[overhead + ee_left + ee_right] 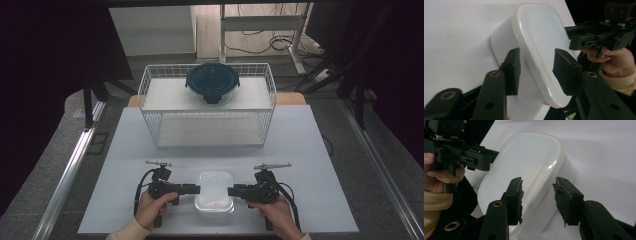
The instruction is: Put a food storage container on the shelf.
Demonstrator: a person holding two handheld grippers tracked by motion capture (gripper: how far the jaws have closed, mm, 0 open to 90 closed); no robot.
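Two tools, left [196,189] and right [231,190], are set half-open astride opposite rims of the lidded container [214,192], unclamped; open worktop [310,150] surrounds it.

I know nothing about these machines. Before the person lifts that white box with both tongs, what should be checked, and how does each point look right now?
1. Left tongs straddle the edge of the white box: ok.
2. Right tongs straddle the opposite edge: ok.
3. Pads pressing firmly on the box: cannot tell; gaps seem to remain in both gripper views.
4. Lid seated flat on the box: ok.
5. Wire basket has free room beside the round dark-lidded container: ok.
6. Table between box and basket free of obstacles: ok.
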